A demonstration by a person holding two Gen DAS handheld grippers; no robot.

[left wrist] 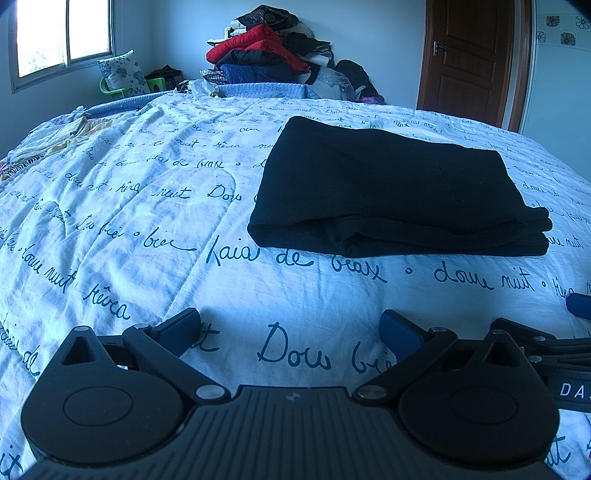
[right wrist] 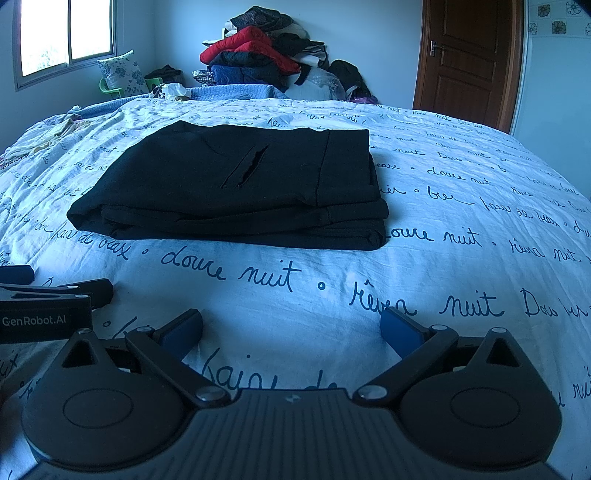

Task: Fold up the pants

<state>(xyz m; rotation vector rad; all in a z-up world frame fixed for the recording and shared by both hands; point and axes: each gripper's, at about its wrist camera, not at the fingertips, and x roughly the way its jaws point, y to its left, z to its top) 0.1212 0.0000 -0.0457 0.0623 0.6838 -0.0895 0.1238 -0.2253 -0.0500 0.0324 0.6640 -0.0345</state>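
Black pants [left wrist: 391, 192] lie folded into a flat stack on the white bedspread, ahead and to the right in the left wrist view. In the right wrist view the same pants [right wrist: 236, 188] lie ahead and to the left, pocket slit facing up. My left gripper [left wrist: 290, 328] is open low over the bedspread, well short of the pants, holding nothing. My right gripper [right wrist: 291, 328] is open too, empty, and equally short of the stack. The two grippers sit side by side; each shows at the edge of the other's view.
The bedspread [left wrist: 147, 221] carries blue script and fills the foreground. A tall pile of clothes [left wrist: 273, 48] stands beyond the far end of the bed. Crumpled fabric [left wrist: 55, 136] lies at the bed's left edge. A brown door [left wrist: 469, 55] is at the back right, a window [left wrist: 62, 33] at the left.
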